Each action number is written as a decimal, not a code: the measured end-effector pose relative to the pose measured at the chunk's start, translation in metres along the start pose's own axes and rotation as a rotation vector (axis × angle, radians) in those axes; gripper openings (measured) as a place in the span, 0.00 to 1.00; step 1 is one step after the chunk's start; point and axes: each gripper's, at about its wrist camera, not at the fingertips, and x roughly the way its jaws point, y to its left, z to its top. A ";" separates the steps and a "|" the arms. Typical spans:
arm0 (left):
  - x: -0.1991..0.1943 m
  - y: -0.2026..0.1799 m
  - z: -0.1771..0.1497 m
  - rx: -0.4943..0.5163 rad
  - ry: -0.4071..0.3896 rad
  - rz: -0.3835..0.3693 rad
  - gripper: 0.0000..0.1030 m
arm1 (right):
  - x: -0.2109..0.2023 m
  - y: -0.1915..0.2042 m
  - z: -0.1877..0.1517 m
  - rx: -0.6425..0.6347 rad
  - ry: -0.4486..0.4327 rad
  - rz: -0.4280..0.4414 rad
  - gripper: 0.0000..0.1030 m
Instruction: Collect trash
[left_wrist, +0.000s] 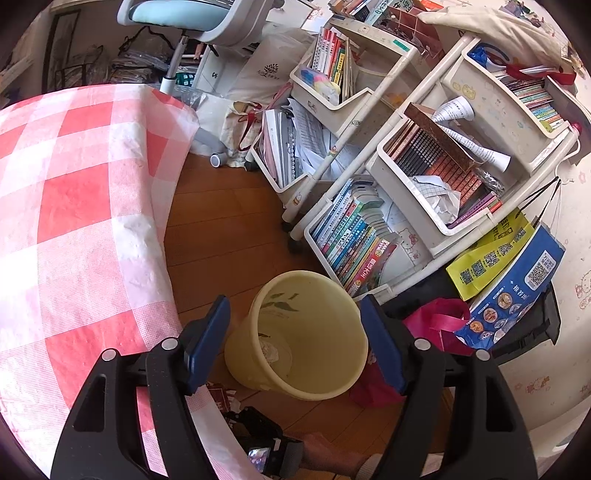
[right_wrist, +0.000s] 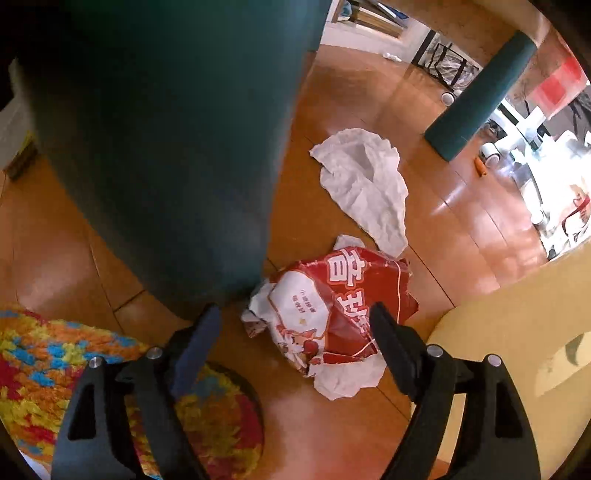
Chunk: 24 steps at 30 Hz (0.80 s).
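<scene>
My left gripper (left_wrist: 295, 339) hangs over the wooden floor (left_wrist: 229, 221) with its jaws wide apart and nothing between the pads; they frame a yellow bin (left_wrist: 314, 332) that stands on the floor below, tilted toward me in this view. At the bottom of the bin lies one crumpled white paper (left_wrist: 269, 350). The bin stands between a table with a red and white checked cloth (left_wrist: 74, 203) and a white book cart (left_wrist: 369, 229), and a pink bag (left_wrist: 439, 317) lies just beside it. My right gripper (right_wrist: 295, 325) points down at the floor, jaws also wide and gripping nothing. Under them lies a crumpled red and white wrapper (right_wrist: 332, 306), not touched by the pads. A crumpled white sheet (right_wrist: 365, 184) lies near it, further away on the floor. A colourful fluffy slipper (right_wrist: 55, 362) is at my left finger, and the rim of the yellow bin shows at the right.
</scene>
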 end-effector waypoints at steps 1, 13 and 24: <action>0.000 -0.001 0.000 0.003 0.001 0.001 0.68 | 0.000 -0.001 0.001 -0.009 -0.006 0.003 0.77; 0.001 -0.001 -0.001 0.009 0.009 -0.002 0.69 | 0.040 -0.020 0.005 0.094 0.041 0.152 0.60; 0.001 -0.001 0.001 0.005 0.007 0.001 0.70 | -0.023 -0.054 -0.015 0.617 -0.037 0.165 0.03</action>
